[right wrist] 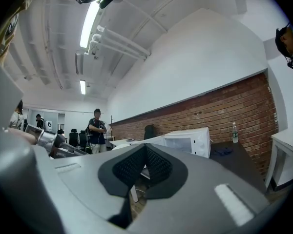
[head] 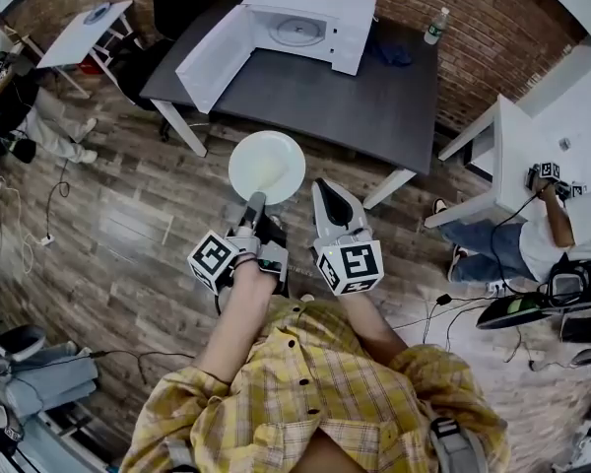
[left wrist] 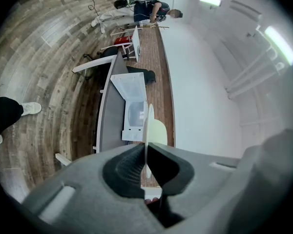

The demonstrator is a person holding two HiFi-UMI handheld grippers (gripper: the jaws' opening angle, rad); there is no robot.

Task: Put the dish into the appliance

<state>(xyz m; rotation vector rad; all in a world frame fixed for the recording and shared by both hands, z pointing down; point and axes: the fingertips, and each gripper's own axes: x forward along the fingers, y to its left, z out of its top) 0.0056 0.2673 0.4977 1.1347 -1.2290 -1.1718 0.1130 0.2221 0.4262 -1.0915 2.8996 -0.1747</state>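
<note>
A round white dish [head: 267, 166] hangs in the air in front of the dark table [head: 305, 97], with my left gripper [head: 254, 203] shut on its near rim. The left gripper view shows the dish [left wrist: 147, 130] edge-on, pinched between the pads of the left gripper [left wrist: 145, 147]. The white microwave [head: 300, 26] stands at the back of the table, and its door [head: 213, 59] is swung wide open to the left. Its cavity holds a glass turntable [head: 297, 32]. My right gripper [head: 321, 187] is beside the dish, shut and with nothing in it. In the right gripper view, the right gripper [right wrist: 145, 146] points toward the microwave [right wrist: 188, 140].
A water bottle [head: 434, 25] and a blue cloth [head: 388, 51] sit on the table to the right of the microwave. A white desk [head: 532, 156] with a seated person is at the right. Another white table [head: 84, 30] and a person are at the far left. Cables lie on the wood floor.
</note>
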